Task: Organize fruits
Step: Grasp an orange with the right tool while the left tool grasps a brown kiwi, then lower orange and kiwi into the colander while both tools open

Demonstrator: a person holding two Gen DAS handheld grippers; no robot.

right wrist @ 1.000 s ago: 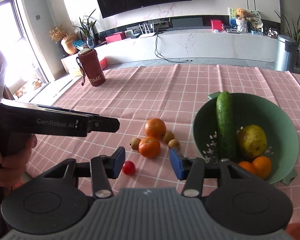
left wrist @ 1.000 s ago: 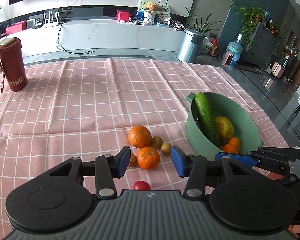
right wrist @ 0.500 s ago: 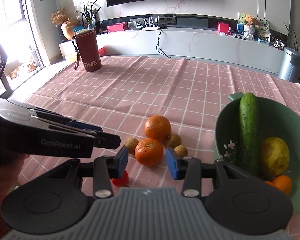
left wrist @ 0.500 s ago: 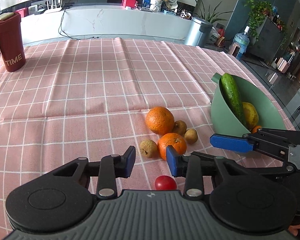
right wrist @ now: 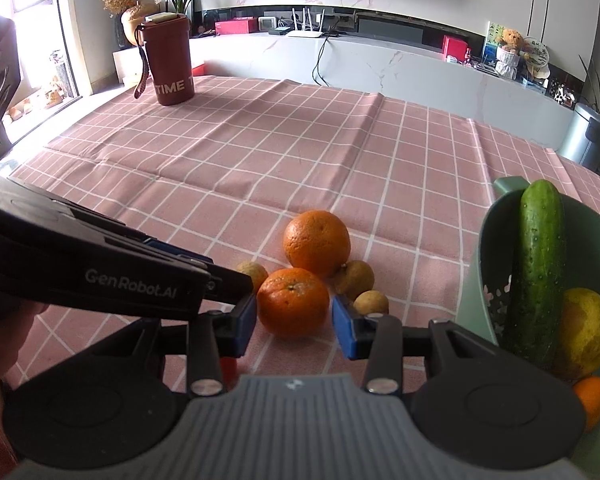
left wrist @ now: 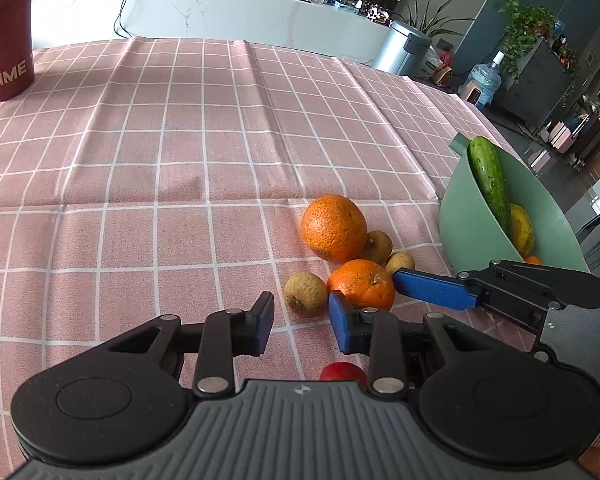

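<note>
Right hand-held gripper (right wrist: 294,322) sat apart, straddling the near orange (right wrist: 293,302) (bowl (right wrist: 474,296) at 3 o'clock). Left hand-held gripper (left wrist: 300,322) apart, empty. Advice: center, squeeze gently.

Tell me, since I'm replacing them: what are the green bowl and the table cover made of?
The green bowl looks like matte moulded plastic: uniform colour, drain holes punched through its wall. The table cover seems woven cloth, pink check; fold creases and ridges show, though coated fabric is possible.
</note>
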